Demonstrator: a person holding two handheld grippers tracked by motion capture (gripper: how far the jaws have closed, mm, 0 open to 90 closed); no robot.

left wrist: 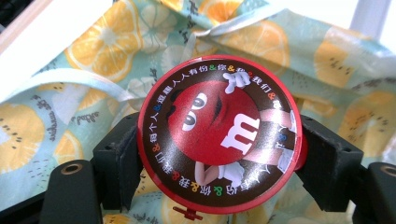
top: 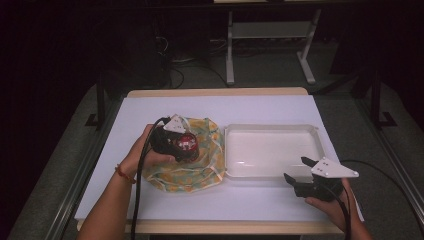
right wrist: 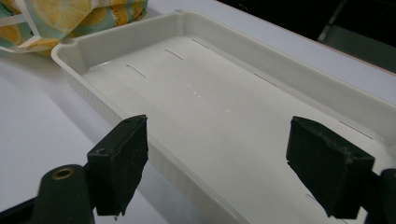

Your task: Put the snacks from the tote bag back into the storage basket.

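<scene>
From the high view we saw one left gripper (top: 186, 146) holding one red tin (top: 187, 144) above one fruit-print cloth bag (top: 202, 167), likely lifting it clear. In the left gripper view, both jaws clamped its lid rim. In the right gripper view, the jaws gaped over one empty white tray (right wrist: 224, 93), ready to steady it.

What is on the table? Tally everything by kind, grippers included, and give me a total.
Red round candy tin, clamped in the left gripper: 1
Citrus-print cloth bag: 1
White plastic tray, nothing in it: 1
Hand-held grippers, left one plus the right gripper with jaws apart at the tray's near edge: 2
Total: 5
</scene>
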